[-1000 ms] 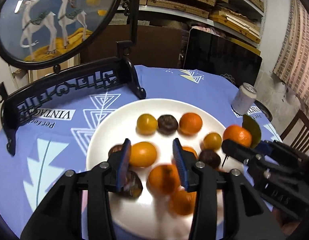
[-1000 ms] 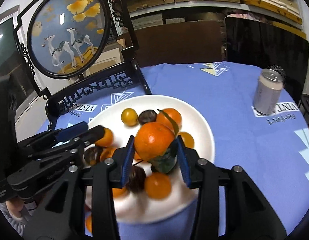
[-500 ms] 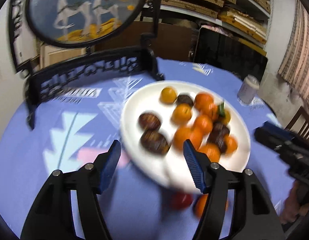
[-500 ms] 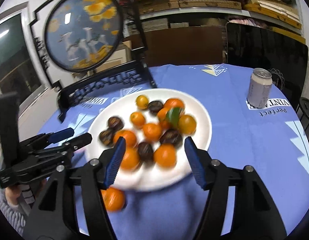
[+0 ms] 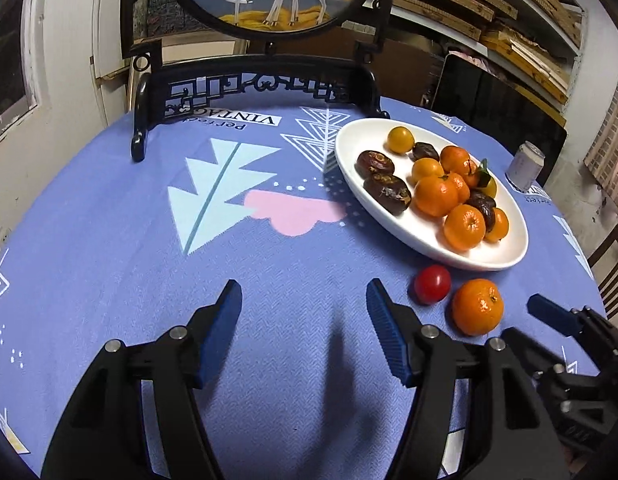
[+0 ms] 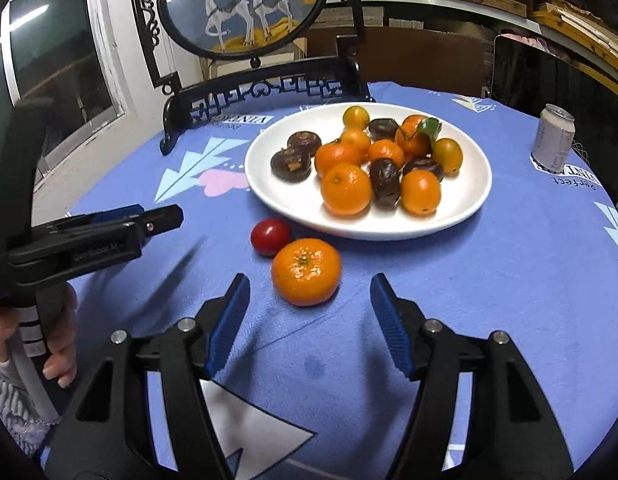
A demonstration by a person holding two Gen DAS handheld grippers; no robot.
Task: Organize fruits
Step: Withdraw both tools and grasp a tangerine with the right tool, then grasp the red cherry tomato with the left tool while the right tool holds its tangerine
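Note:
A white plate [image 6: 269,184] [image 5: 349,160] holds several oranges, dark brown fruits and small yellow fruits. A loose orange [image 6: 306,271] [image 5: 477,306] and a red tomato [image 6: 270,236] [image 5: 432,284] lie on the blue cloth in front of the plate. My right gripper [image 6: 309,308] is open and empty, just short of the loose orange. My left gripper [image 5: 303,316] is open and empty over bare cloth, left of the tomato. Each gripper shows in the other's view, the left one [image 6: 149,220] and the right one [image 5: 549,316].
A black carved stand [image 5: 261,88] with a round deer picture stands at the table's back. A drink can [image 6: 555,136] [image 5: 525,164] stands at the right. A dark chair back [image 5: 497,108] rises behind the table. The round table's edge curves off left and right.
Both grippers pulled back from over the plate toward the table's front. The right gripper released the leafed orange onto the plate and opened. The loose orange and tomato came into view.

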